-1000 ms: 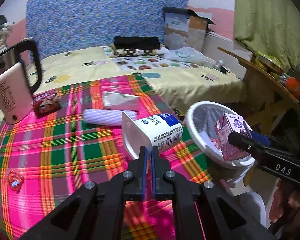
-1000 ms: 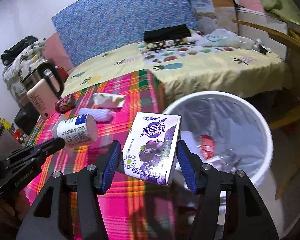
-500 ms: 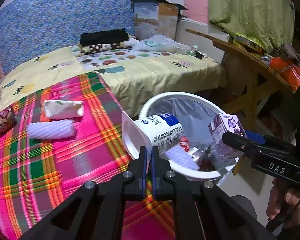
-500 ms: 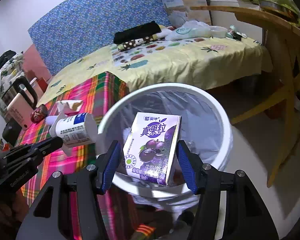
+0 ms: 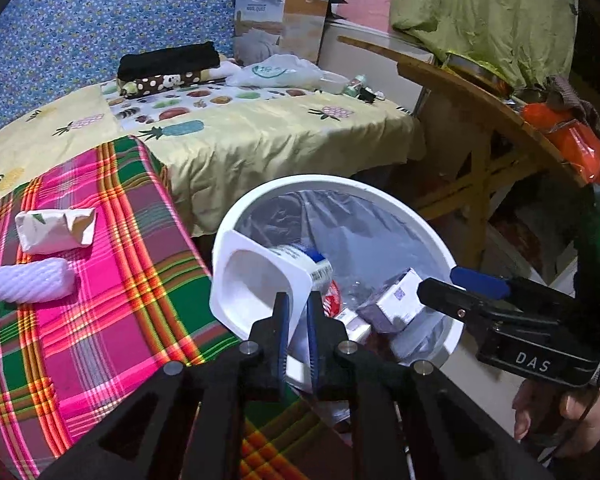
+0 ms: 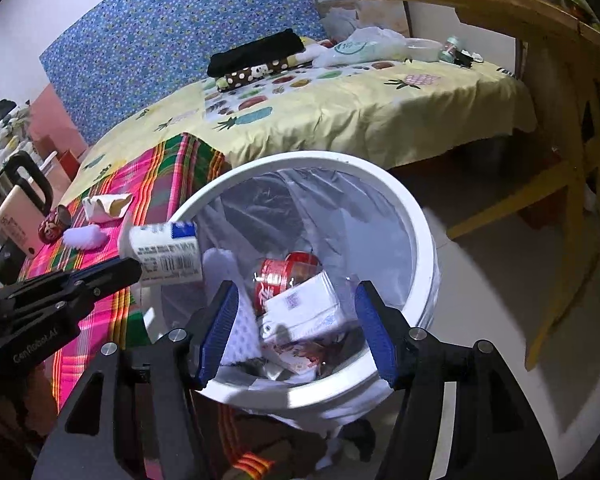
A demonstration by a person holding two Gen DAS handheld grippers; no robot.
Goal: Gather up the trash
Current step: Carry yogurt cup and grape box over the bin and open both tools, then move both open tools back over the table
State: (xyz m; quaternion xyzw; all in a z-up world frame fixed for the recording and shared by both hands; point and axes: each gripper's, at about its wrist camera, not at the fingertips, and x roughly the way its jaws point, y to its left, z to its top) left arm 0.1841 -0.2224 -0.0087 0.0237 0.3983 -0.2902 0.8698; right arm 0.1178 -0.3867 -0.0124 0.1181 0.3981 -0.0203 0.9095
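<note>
A white bin [image 6: 380, 176] with a clear liner stands beside the plaid-covered table. My right gripper [image 6: 296, 336] hangs over it, jaws opening, with nothing gripped. The purple-and-white milk carton [image 6: 300, 308] lies below in the bin beside a red can [image 6: 284, 276]. My left gripper [image 5: 296, 308] is at the bin's [image 5: 340, 182] near rim, jaws opening a small gap. The white yogurt cup [image 5: 260, 284] tips mouth-up at its tips, its rim loose between the pads. In the right wrist view the cup [image 6: 164, 252] hangs off the left gripper [image 6: 134, 268].
A crumpled paper wrapper [image 5: 54, 228] and a white foam sleeve [image 5: 30, 284] lie on the plaid cloth [image 5: 100, 320]. A small red can [image 6: 52, 228] and a kettle [image 6: 20, 208] stand further left. A bed [image 5: 260, 140] lies behind, a wooden table [image 5: 480, 92] to the right.
Both grippers moved right, over the bin. The right jaws widened and the carton dropped into the bin. The left jaws parted slightly and the yogurt cup tipped.
</note>
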